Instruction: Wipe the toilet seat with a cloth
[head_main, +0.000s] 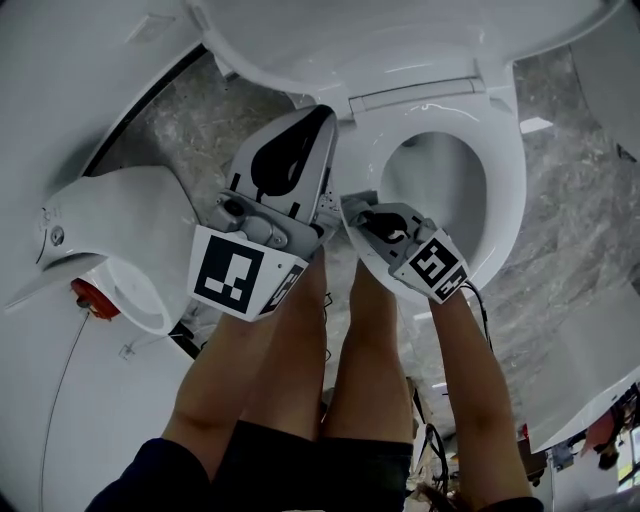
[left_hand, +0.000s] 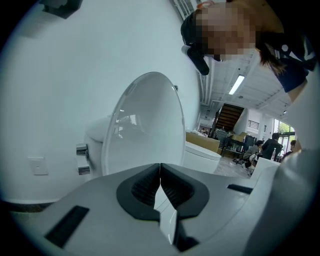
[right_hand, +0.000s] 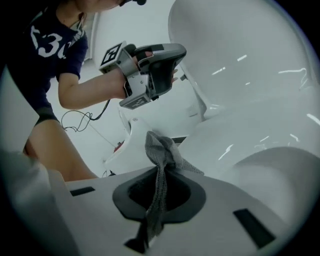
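Grey marbled floor (head_main: 175, 130) runs under a row of white showroom fixtures. The background of the left gripper view shows desks and ppl under strip lights. No worktop here, just the toilet w/ its lid (head_main: 400, 40) tipped up and the toilet seat (head_main: 500, 190) down.

Progress: you've got the cloth, and that's about it as far as I can judge.
- Right tool (right_hand: 159, 176) is clamped tight on the grey cloth (right_hand: 161, 149), which bunches up out of the jaws. In the head view it sits over the seat's near-left rim.
- I can't tell if the cloth is touching the seat.
- The seat looks glossy all round w/ no wipe streaks or wet patch, so treat the whole ring as left to do: near rim, both sides, back by the hinge.

Left tool (left_hand: 160, 167) has its jaws closed together on nothing. It's held up beside the bowl, aimed at the lid.
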